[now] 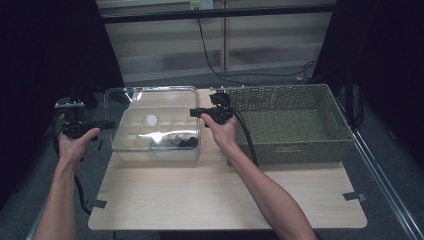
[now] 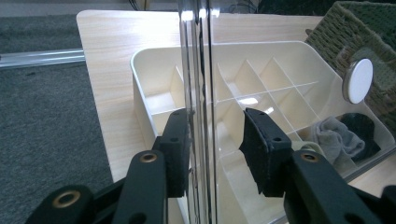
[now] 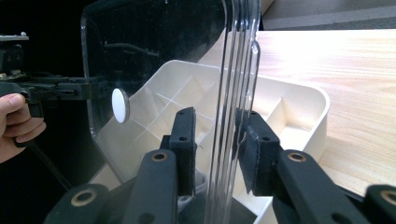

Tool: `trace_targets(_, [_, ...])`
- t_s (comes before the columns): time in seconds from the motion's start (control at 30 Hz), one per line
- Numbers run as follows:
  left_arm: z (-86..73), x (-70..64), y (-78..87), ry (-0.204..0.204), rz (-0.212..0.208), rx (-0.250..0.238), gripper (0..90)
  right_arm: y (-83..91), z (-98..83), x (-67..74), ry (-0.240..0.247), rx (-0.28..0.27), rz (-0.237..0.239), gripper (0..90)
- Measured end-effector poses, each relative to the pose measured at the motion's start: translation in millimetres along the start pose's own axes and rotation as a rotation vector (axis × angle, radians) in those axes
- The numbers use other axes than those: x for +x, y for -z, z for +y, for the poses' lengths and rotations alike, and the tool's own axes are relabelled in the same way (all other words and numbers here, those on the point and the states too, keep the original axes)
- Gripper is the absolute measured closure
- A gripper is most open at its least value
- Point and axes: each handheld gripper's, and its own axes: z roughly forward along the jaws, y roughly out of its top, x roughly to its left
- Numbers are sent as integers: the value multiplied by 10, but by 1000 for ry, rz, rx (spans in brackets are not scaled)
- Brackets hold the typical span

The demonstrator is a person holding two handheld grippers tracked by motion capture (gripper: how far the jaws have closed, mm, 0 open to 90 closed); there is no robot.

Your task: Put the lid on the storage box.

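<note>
Left gripper [image 2: 212, 144]: jaws part-open and straddling the left edge of the clear lid [image 1: 150, 107]; in the left gripper view one pad lies against the plastic, the other stands off with a visible gap, so no firm clamp.
Right gripper [image 3: 215, 149]: jaws part-open astride the lid's right edge; in the right gripper view both pads [image 3: 184, 140] stand just clear of the plastic.
Lid position: raised and tilted over the cream organizer box [image 1: 156, 137], leaning back from the person, with a gripper at each side edge.
Lid look: transparent, rounded corners, ribbed rim, a white round knob [image 2: 360, 80] near its middle; glare streaks across it.
Box position: on the wooden table [image 1: 225, 190], left of centre, its left wall near the table's left edge.
Box look: cream plastic, split into many small compartments; dark and grey socks [image 2: 343, 135] lie in the compartments nearest the person.
Room on the right: woven green basket [image 1: 295, 125] sits just beside the box; the right hand [image 1: 220, 131] works in the narrow gap between them.
Room on the left: left hand [image 1: 75, 142] hangs beyond the table's edge, over grey carpet.
Room in front: bare tabletop between the box and the person.
</note>
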Motion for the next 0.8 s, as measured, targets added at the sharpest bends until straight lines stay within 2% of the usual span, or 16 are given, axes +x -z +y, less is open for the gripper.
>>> trace_targets(0.23, [8,27,-86,11,5,8,585,-91,4,-43,-2,14,-34,646])
trace_targets(0.27, [3,30,-111,26,2,-1,585,-102,3,-50,-5,16,-38,642])
trace_targets(0.3, [1,44,-115,14,1,7,575,-127,1,-60,-7,18,-48,630])
trace_targets(0.6, [5,68,-213,28,4,24,537,-218,-1,-51,-14,35,-110,578])
trace_targets(0.67, [-1,79,-235,40,-3,20,525,-246,-3,-39,-10,36,-132,556])
trace_targets(0.8, [-7,94,-244,37,-6,24,521,-274,-10,-20,1,37,-156,531])
